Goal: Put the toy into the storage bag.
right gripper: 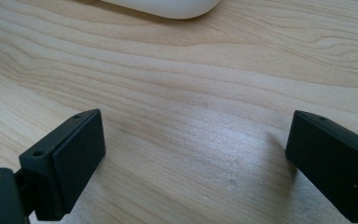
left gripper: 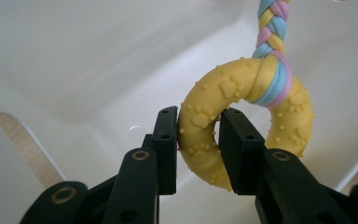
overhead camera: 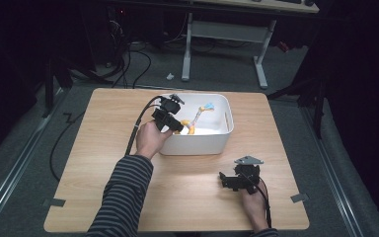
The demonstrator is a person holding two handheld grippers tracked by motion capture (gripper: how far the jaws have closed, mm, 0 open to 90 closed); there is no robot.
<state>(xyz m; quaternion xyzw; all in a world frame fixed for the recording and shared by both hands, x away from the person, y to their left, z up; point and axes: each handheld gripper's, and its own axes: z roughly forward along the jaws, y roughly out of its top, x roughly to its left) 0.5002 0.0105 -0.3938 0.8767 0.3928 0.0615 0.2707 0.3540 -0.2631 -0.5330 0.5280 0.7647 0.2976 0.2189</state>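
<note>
Nearest the person, the right gripper rests low over the pale wooden table, held in the right hand near the table's front edge. In the right gripper view its two black jaws stand wide apart with bare wood grain between them — nothing is held. At the top of that view the rounded lower edge of the white plastic bin shows, well apart from the jaws.

A little farther in, the left forearm in a dark striped sleeve reaches forward and the left hand carries the left gripper over the near left rim of the white plastic bin, its jaws pointing down into it. A black cable trails from this gripper back along the arm.

In the left gripper view the left gripper has its jaws closed on the yellow knobbly rubber ring toy — one pad presses the ring's outer side, the other sits inside the hole, so the ring's near arc is pinched between them. The ring, stamped with small paw shapes and dots, is inside the bin, above its white floor. A braided rope of pastel yellow, blue and pink is looped round the ring's far side and runs away toward the back of the bin; in the high view the rope stretches across the bin's floor to a blue end. A strip of table wood shows through a slot in the bin wall at the left.
</note>
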